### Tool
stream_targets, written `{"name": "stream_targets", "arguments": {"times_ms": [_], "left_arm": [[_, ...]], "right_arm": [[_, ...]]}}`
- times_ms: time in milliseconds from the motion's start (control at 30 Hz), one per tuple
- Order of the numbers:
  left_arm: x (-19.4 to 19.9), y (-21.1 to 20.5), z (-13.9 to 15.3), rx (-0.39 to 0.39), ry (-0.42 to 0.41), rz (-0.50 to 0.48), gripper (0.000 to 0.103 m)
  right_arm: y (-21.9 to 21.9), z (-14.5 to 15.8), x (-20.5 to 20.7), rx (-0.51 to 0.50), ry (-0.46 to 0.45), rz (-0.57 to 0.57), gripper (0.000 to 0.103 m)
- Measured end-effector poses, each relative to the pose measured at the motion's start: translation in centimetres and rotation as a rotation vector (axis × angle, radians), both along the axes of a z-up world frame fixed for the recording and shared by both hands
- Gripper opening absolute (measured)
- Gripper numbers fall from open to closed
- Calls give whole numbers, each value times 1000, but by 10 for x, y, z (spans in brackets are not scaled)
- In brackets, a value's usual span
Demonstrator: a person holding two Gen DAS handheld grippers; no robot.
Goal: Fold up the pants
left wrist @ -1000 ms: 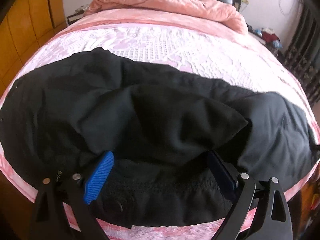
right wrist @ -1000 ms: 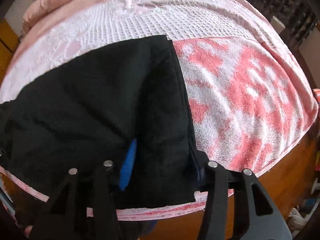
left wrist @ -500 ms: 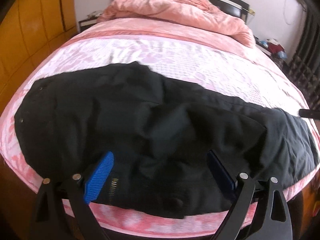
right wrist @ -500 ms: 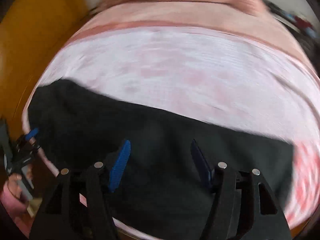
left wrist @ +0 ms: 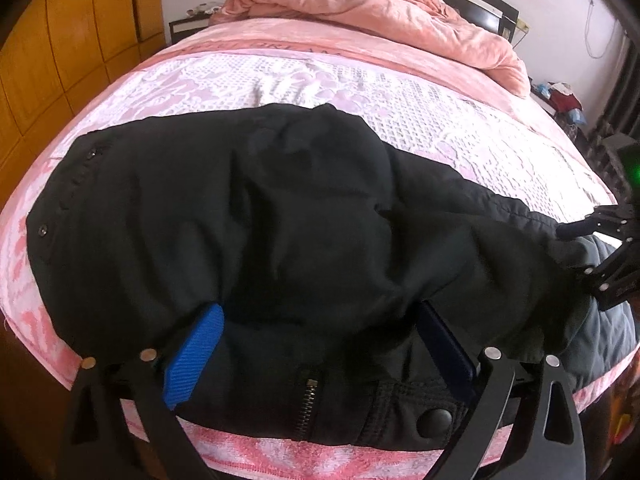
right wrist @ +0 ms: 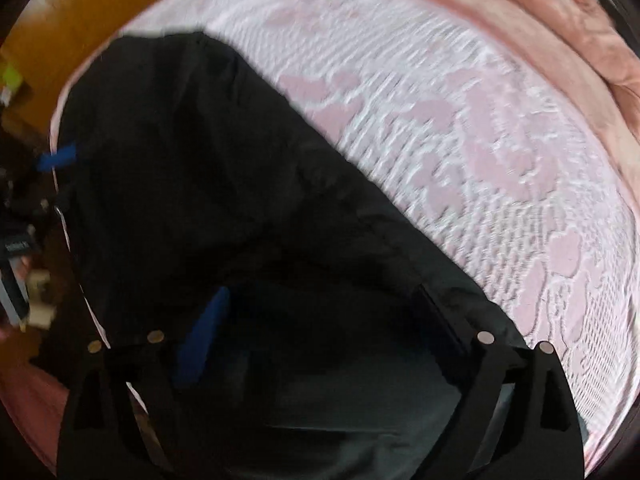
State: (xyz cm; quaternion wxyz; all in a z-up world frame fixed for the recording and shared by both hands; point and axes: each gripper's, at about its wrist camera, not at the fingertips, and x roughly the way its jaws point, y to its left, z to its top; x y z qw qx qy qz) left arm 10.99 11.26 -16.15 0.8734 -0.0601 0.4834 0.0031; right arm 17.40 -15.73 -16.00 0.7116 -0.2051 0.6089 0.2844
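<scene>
1. Across the middle of the left wrist view, the black woven pants with a metal zipper and a snap button [left wrist: 304, 216] lie on the bed's pink and white patterned cover [left wrist: 360, 92]. Their long axis runs from the left edge of the frame to the lower right.

2. At the bottom centre of that view, the waistband end with zipper and snap lies between the blue-padded fingers of the left gripper [left wrist: 320, 344]. A fold of cloth drapes over its fingertips. The jaws stand wide, but I cannot tell whether the pads press the cloth.

3. At the right edge of the same view, the right gripper [left wrist: 600, 256] sits over the leg end of the pants, well apart from the left one.

4. In the right wrist view, which is blurred, the right gripper [right wrist: 320, 328] has its jaws opening over dark cloth. Fabric lies between the fingers, yet the pads do not seem to press it, so I judge that end let go or not yet taken.

5. Each gripper is therefore nearest to its own end of the long axis. A lengthwise fold would, in my judgement, need one end carried along that axis toward the other.

6. The bunched ridge [left wrist: 320, 184] in the middle may spoil a flat fold unless it is smoothed.
</scene>
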Motion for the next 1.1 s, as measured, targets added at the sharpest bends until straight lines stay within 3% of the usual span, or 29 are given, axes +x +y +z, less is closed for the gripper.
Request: {"name": "stream_targets", "arguments": {"times_ms": [67, 100, 133, 167, 200, 233, 300, 433, 567, 633, 667, 767, 833, 1100], "left_arm": [[0, -2, -1, 7, -4, -4, 99], [0, -2, -1, 13, -5, -6, 99], [0, -2, -2, 14, -6, -9, 99], [0, -2, -2, 13, -6, -11, 99], [-1, -1, -2, 11, -7, -10, 99], [-2, 0, -1, 11, -14, -3, 99], [-5, 4, 3, 5, -46, 23, 99], [-12, 15, 0, -15, -74, 74, 99], [-13, 3, -13, 87, -72, 10, 99], [-15, 0, -12, 108, -74, -8, 99], [-17, 1, -11, 96, -71, -9, 99], [-22, 14, -1, 35, -74, 11, 99], [-22, 22, 7, 11, -87, 31, 99], [-15, 48, 9, 6, -94, 74, 99]], "right_arm": [[3, -8, -1, -14, 22, 17, 75], [5, -9, -3, 7, 29, 21, 56], [7, -7, -4, 22, 13, 22, 44], [7, -6, -6, 19, 0, 21, 39], [7, -2, -7, 30, -10, 19, 24], [5, 1, -8, 49, -11, 6, 14], [-3, 14, -6, 86, -51, -52, 8], [-29, 43, -1, 209, -166, -184, 7], [-26, 14, 0, 108, -152, -174, 11], [-22, 10, 0, 90, -144, -172, 20], [-23, 14, 1, 90, -140, -168, 21], [-13, 35, 3, 136, -149, -163, 39], [12, 39, 13, 178, -129, -146, 53], [104, 28, 53, 196, -57, -52, 64]]}}
